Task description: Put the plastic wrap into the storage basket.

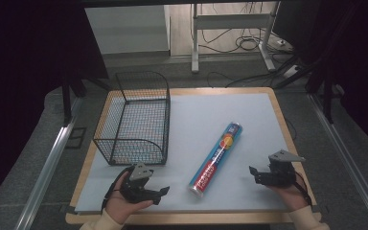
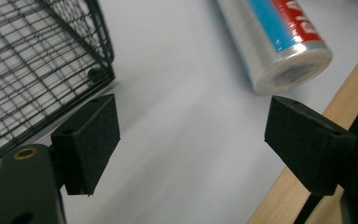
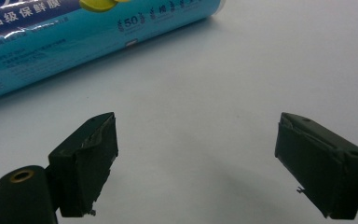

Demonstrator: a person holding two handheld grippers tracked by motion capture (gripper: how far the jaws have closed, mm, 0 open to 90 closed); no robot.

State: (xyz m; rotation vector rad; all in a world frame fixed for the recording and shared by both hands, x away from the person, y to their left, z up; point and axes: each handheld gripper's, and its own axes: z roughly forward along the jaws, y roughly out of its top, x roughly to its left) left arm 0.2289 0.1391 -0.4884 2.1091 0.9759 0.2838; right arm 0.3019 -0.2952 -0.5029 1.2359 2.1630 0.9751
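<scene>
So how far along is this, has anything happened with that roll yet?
Nothing looks done yet: the roll lies flat on the mat, apart from the wire basket, which looks empty. Nothing is in hand: the left gripper and right gripper sit open either side of the roll, not touching it. Still left, probably: gripping the roll and perhaps moving it to the basket.

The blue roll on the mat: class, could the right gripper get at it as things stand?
Probably yes. The right gripper stands open beside the roll, with bare mat between them; the wire basket sits on the far side.
</scene>
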